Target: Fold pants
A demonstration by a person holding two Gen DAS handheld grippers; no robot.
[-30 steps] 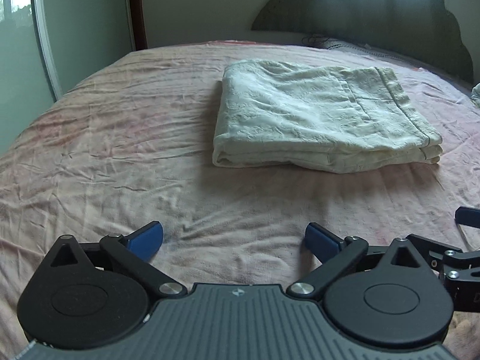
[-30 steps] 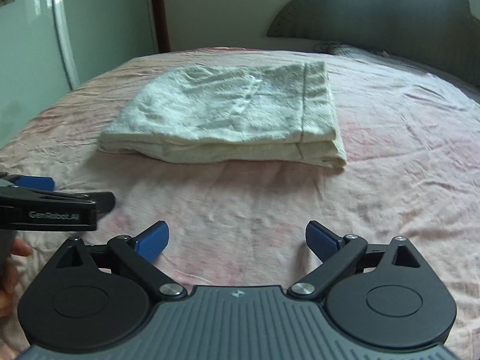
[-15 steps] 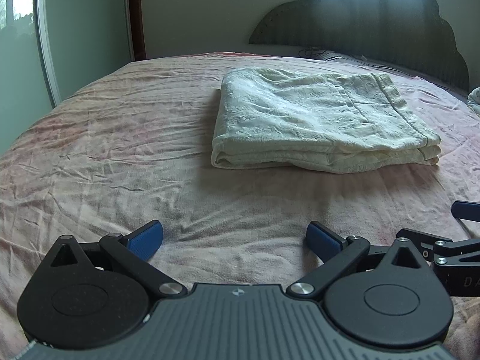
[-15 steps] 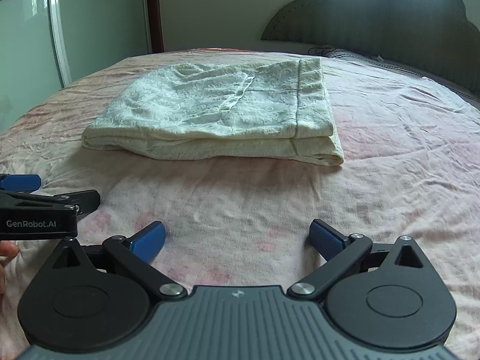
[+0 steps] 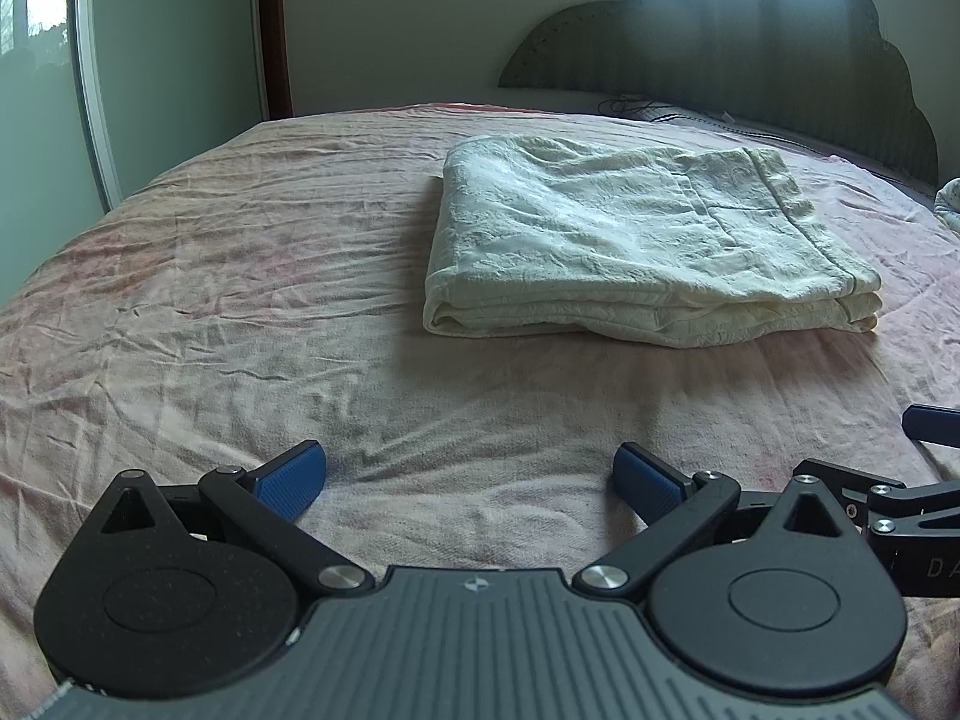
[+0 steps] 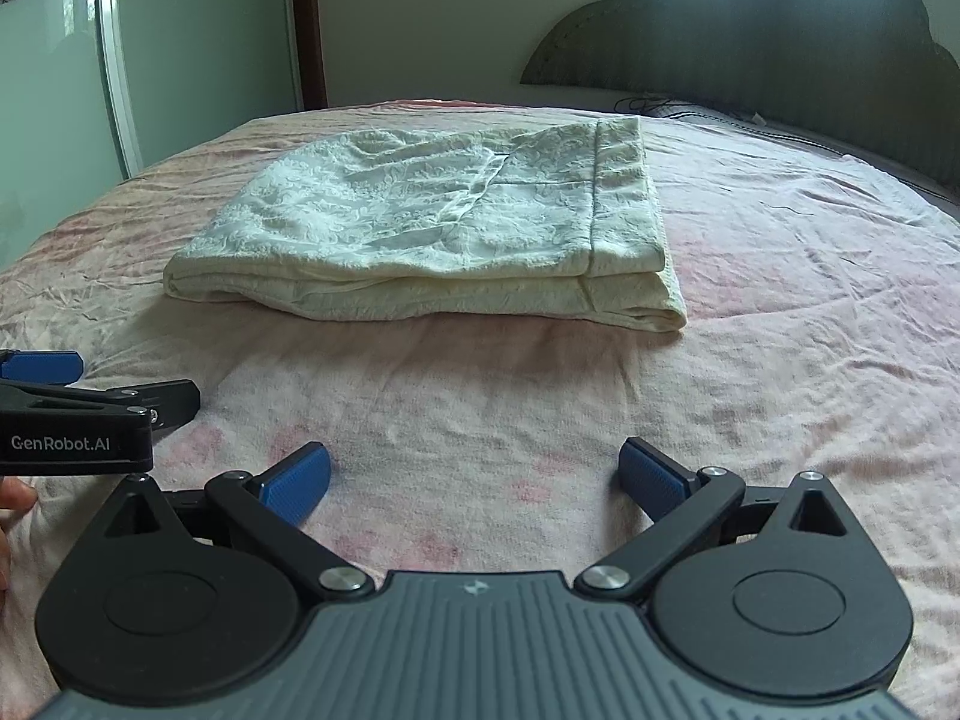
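From the left wrist view, the left gripper [image 5: 471, 476] hangs low over the near part of the bed [image 5: 210, 312], its two blue pads spread wide with nothing between them. The pants [image 5: 636, 246] lie well apart from it, far and a little right of centre, as one cream stack with several layers showing along the near edge. The fold looks finished, so the risks are small: a careless sweep forward could catch the near edge and peel the top layer open, and dragging a fingertip across the wrinkled bed cover could tug the stack askew. Counted here: one pair of pants, one bed, one dark headboard [image 5: 750, 42] at the far end, and one patch of another pale cloth [image 5: 948, 207] at the far right edge, too cropped to identify. Part of the right gripper [image 5: 924, 480] pokes in at the near right.

From the right wrist view, the right gripper [image 6: 474, 477] is likewise wide open and empty, near the bed surface. The pants [image 6: 444, 228] sit far and slightly left of centre, clear of both tools. The left gripper [image 6: 90, 408] shows at the near left edge, close beside this one; bumping the two together is the other hazard. Counted: two grippers, one folded garment.
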